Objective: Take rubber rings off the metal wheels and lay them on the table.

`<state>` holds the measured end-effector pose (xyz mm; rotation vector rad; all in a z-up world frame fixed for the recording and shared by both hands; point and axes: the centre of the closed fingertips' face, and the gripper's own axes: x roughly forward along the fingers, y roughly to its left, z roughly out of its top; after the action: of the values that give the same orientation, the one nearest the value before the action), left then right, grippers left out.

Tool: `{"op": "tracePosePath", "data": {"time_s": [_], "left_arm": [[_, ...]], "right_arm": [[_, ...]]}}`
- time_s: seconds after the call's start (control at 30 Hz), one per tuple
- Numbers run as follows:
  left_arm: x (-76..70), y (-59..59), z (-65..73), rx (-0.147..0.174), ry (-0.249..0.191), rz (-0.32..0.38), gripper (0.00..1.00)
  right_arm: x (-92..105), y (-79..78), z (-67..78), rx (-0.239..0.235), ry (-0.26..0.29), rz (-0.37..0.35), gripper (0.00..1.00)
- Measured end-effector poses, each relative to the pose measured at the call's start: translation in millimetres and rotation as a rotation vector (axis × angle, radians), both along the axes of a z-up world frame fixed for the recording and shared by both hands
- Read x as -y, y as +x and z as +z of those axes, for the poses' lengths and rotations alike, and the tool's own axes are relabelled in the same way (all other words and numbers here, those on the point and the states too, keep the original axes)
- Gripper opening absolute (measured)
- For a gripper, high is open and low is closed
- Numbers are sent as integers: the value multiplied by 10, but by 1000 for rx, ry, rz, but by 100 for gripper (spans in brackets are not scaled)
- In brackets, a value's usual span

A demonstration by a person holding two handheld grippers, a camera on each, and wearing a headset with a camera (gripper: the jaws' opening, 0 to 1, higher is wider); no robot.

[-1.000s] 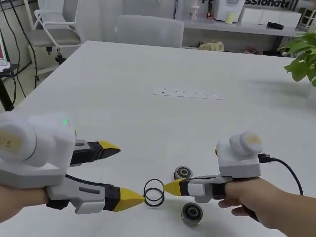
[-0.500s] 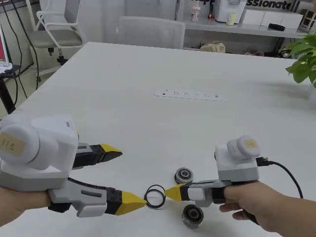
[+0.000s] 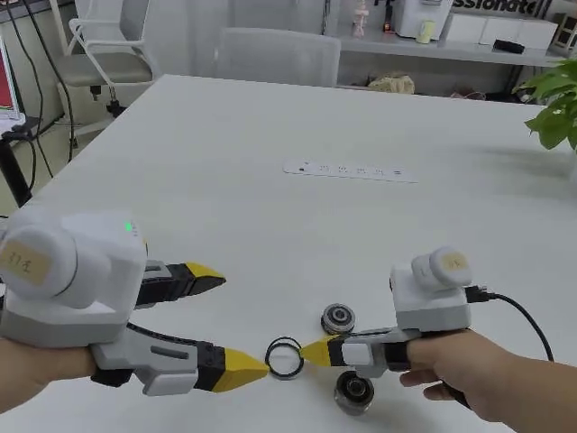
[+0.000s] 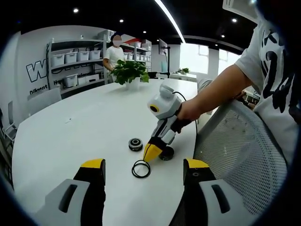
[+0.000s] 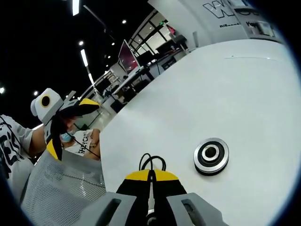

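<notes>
Two black rubber rings point(image 3: 284, 357) lie overlapped on the white table, also seen as rings point(image 4: 141, 169) and rings point(image 5: 153, 162). My right gripper point(image 3: 311, 351) is shut, its yellow tips pinching the rings' right edge; the same gripper point(image 5: 150, 176) shows the loops running out from its tips. A metal wheel point(image 3: 337, 317) lies just behind it, and another wheel point(image 3: 353, 391) lies in front, close to the hand. My left gripper point(image 3: 236, 323) is open and holds nothing, its near tip a little left of the rings. It also appears as the left gripper point(image 5: 70, 125).
A white power strip point(image 3: 350, 170) lies mid-table. A potted plant point(image 3: 552, 113) stands at the right edge. Chairs point(image 3: 275, 56) stand beyond the far edge. A mesh chair back point(image 4: 240, 155) is close on my side. A person point(image 4: 114, 52) stands far off by shelves.
The rings have gone from raised loops to lying flatter on the table. My right gripper has sunk slightly with them. The left gripper has stayed open in about the same place.
</notes>
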<state>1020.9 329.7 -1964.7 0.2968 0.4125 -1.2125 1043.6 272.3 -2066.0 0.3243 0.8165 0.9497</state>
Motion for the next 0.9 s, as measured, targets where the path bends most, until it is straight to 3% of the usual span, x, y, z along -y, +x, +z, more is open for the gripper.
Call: {"op": "tracePosePath", "data": {"time_s": [0.9], "left_arm": [[-3, 22, -32, -12, 6, 2, 64]], "right_arm": [[32, 79, -100, 27, -48, -11, 0]]}}
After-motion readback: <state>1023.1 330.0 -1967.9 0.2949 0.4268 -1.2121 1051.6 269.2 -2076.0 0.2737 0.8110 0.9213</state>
